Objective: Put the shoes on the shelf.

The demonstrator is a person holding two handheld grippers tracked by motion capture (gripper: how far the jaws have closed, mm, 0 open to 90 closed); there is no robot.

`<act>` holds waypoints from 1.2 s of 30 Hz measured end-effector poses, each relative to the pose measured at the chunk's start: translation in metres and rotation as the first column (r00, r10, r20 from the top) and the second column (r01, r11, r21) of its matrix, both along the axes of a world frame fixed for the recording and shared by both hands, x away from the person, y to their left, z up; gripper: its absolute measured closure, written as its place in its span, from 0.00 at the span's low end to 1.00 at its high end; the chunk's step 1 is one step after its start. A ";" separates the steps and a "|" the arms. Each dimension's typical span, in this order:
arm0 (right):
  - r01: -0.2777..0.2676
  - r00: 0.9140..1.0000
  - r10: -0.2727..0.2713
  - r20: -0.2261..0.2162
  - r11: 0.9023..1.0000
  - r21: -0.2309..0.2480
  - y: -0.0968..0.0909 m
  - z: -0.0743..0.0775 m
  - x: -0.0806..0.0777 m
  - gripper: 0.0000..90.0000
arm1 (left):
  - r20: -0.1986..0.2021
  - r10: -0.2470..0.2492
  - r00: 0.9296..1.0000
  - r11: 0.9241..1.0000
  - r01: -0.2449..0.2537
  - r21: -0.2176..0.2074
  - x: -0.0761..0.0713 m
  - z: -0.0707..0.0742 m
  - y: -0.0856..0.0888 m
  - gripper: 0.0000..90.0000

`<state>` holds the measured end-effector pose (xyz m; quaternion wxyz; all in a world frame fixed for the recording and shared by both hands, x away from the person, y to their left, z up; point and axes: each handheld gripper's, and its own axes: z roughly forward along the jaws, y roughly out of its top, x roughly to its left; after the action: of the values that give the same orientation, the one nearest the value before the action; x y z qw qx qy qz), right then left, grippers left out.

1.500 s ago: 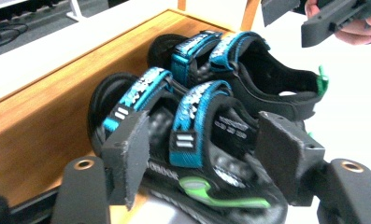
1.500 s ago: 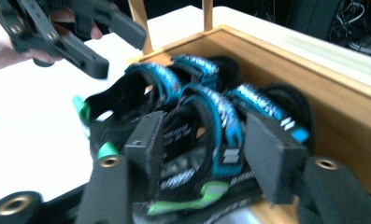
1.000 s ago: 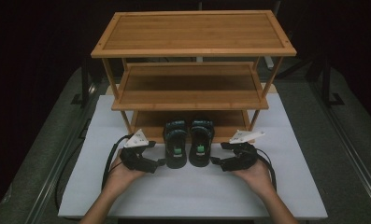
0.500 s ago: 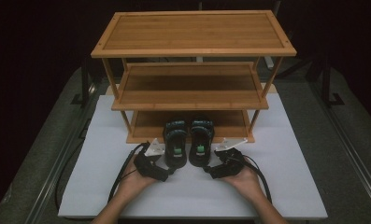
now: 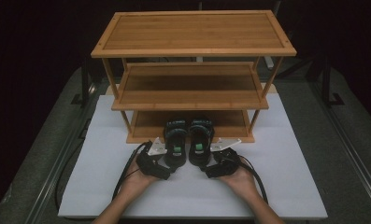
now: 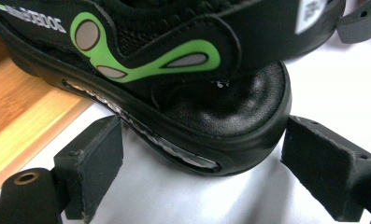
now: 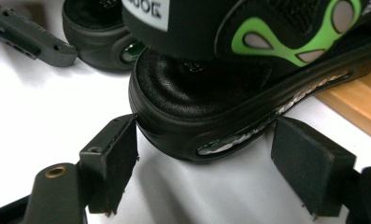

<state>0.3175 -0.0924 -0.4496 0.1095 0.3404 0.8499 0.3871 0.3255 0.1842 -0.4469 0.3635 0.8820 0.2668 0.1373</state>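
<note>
Two black sandals with green trim stand side by side on the white mat, toes toward the wooden rack: the left sandal [image 5: 175,144] and the right sandal [image 5: 199,142]. My left gripper [image 5: 167,170] is at the left sandal's heel [image 6: 220,116]. Its pads [image 6: 94,163] flank the heel with slim gaps. My right gripper [image 5: 211,170] is at the right sandal's heel [image 7: 197,107], with one pad [image 7: 113,163] at the heel's edge. Both pairs of jaws have just been closing with a heel between them, and I see no squeeze.
The three-tier bamboo rack [image 5: 192,100] stands just behind the sandals, and its bottom shelf [image 6: 19,116] reaches under their toes. The white mat [image 5: 290,177] lies on a grey table. Cables trail from both grippers toward the front edge.
Both hands have come inward and lower, from beside the sandals to their heels. Each heel now lies between a pair of jaws. The sandals have not moved.
</note>
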 end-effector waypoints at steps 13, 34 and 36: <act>0.003 1.000 -0.005 0.028 0.998 0.059 -0.005 0.008 0.012 0.35 | -0.002 0.016 1.000 0.994 -0.016 -0.110 0.021 0.012 0.007 0.23; 0.050 0.997 -0.053 0.051 0.998 0.043 -0.004 0.009 0.058 0.39 | -0.034 0.054 0.998 0.993 -0.057 -0.102 0.068 0.008 0.003 0.21; 0.064 0.996 -0.066 0.055 0.997 0.038 -0.004 0.008 0.062 0.39 | -0.031 0.060 0.998 0.994 -0.062 -0.095 0.072 0.008 0.002 0.21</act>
<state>0.3791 -0.0964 -0.4412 0.1399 0.3585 0.8279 0.4081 0.3978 0.1862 -0.4391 0.3971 0.8569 0.3049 0.1231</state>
